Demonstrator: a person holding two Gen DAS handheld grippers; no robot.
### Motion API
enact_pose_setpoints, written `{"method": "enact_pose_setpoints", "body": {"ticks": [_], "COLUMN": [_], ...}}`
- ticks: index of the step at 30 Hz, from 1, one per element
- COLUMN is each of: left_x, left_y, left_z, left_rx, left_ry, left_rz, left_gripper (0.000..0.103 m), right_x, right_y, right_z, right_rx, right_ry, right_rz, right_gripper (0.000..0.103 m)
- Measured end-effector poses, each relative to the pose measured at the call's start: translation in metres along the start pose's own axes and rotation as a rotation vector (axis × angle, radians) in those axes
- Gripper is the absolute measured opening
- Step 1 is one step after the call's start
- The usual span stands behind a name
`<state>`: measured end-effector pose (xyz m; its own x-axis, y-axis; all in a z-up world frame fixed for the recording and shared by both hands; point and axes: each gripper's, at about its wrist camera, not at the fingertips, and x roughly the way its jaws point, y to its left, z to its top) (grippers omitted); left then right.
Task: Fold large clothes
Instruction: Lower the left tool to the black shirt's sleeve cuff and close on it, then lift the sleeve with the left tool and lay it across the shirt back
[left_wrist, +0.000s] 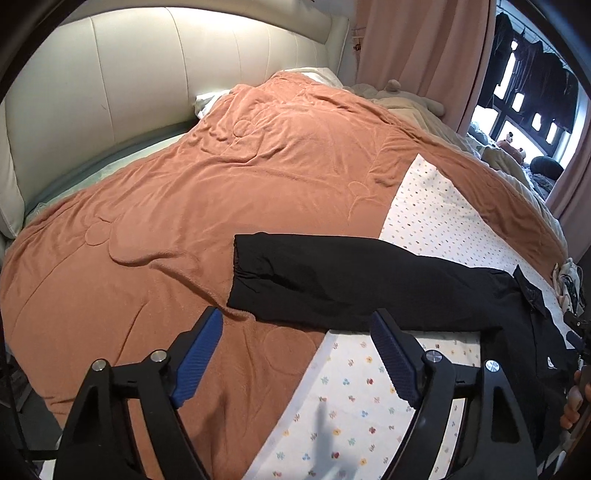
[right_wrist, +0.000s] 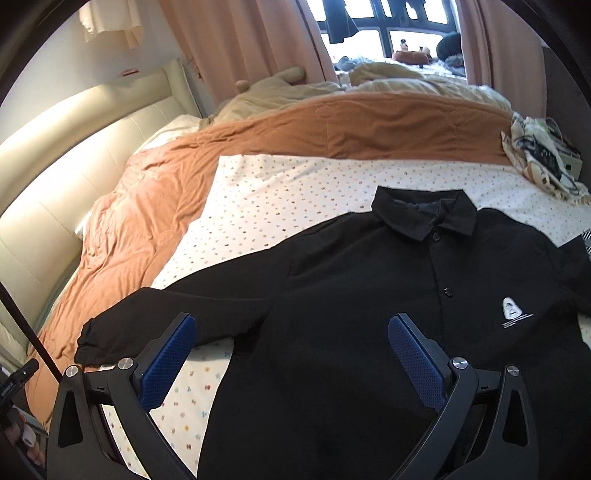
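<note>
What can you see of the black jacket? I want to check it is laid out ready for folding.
The black jacket lies front up and spread flat on the dotted white sheet. Its matte woven-looking fabric is smooth. The collar is turned down, dark buttons close the front, and a small white logo marks the chest. One long sleeve stretches sideways, its gathered cuff reaching the orange blanket. Neither gripper touches it.

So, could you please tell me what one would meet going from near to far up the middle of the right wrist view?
Right gripper, open above the shirt → black shirt → its collar → white dotted sheet → orange blanket → beige bedding → window.
</note>
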<state>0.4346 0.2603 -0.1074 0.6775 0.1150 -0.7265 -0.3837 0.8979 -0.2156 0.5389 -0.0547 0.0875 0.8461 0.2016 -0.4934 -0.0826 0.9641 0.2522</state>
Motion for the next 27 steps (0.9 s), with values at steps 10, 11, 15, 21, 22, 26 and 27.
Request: {"method": "enact_pose_setpoints", "body": {"ticks": [10,11,15,21,22,26,27], "left_x": [0.087,0.098,0.125,0.137,0.137,0.136,0.134], "left_y": [0.017,0.018,0.029,0.027,0.023,0.011,0.012], "left_z": [0.018,0.019,0.020,0.014,0.014,0.019,0.022], "left_rx": [0.058,0.086,0.092,0.124,0.144,0.210,0.206], "left_ry": [0.108,0.129,0.191,0.217,0.216,0.219,0.214], "left_rz": [0.070,0.087,0.138,0.140,0.140,0.217,0.219], "left_gripper": [0.078,0.078,0.078,0.060,0.055,0.033,0.025], "right_x": [0.077,0.085,0.114,0.154,0.161,0.190,0.189], "right_y": [0.004,0.005,0.010,0.012,0.014,0.022,0.022], "right_z": [0.030,0.032,0.031,0.023,0.020,0.003,0.003], "right_rx": [-0.048,-0.052,-0.090,-0.105,-0.120,-0.174,-0.170], "right_ry": [0.084,0.090,0.121,0.177,0.195,0.285,0.286], "right_rz": [-0.073,-0.076,-0.089,-0.136,-0.153,-0.185,-0.180], "right_gripper": [0.103,0.103,0.103,0.103,0.103,0.103,0.103]}}
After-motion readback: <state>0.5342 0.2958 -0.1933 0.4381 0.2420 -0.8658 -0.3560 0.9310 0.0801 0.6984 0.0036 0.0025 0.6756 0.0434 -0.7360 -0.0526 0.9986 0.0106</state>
